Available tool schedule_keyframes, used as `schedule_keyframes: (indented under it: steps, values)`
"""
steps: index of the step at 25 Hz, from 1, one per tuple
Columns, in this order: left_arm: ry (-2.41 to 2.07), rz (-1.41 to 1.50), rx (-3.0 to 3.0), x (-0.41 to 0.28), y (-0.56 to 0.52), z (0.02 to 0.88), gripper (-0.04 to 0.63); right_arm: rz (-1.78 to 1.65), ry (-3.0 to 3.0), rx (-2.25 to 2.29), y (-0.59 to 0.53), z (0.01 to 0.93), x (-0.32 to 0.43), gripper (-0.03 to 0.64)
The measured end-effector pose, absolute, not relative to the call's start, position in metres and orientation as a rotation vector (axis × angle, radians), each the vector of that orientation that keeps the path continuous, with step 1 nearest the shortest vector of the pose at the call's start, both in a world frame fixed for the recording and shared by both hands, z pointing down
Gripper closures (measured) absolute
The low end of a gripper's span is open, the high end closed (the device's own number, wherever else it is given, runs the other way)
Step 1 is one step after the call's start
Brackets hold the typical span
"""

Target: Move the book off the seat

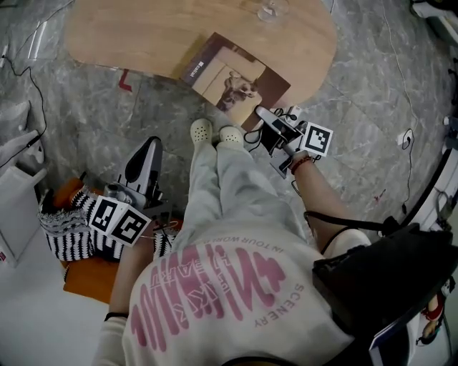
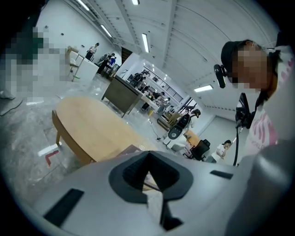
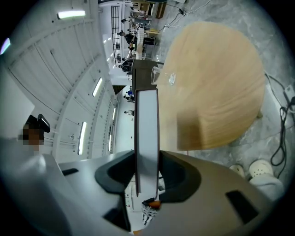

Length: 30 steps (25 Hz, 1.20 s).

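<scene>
Fingers, right gripper (image 3: 146,182): clamped on both faces of the book (image 3: 146,138).
Fingers, left gripper (image 2: 150,179): closed together, empty.
Head view only: book cover hung over the table (image 1: 143,36) edge, apart from the seat (image 1: 89,282).
Right gripper view only: page edge.
Arms: right extended forward; left lowered beside seat.

Oval wood desk (image 1: 143,36) stands on grey marble floor (image 1: 372,107). A clear glass (image 1: 273,8) sits at the desk's far edge; the rest of the top shows bare wood. On the floor: a red tape mark (image 1: 126,79) just by the desk's near left edge, a thin cable (image 1: 406,139) at the right, another at the far left, and a pair of white shoes (image 1: 202,131) near the desk. An orange seat (image 1: 89,282) at lower left carries a striped cloth (image 1: 64,227).
</scene>
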State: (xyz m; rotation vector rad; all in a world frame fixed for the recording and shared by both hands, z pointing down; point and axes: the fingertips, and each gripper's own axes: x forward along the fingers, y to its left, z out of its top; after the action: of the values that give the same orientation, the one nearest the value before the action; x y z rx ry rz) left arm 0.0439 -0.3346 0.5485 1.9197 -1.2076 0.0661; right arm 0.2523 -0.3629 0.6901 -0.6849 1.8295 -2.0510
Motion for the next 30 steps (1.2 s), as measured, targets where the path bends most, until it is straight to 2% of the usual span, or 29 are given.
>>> schedule_keyframes:
  steps: [15,30]
  values:
    - [-1.154,0.107,1.882,0.05,-0.34,0.566,0.586,-2.133,1.756,-0.791,-0.368,0.722,0.248,0.456]
    - [-1.167,0.124,1.826,0.039,-0.33,0.58,0.586,-2.122,1.595,-1.347,-0.366,0.779,0.284,0.434]
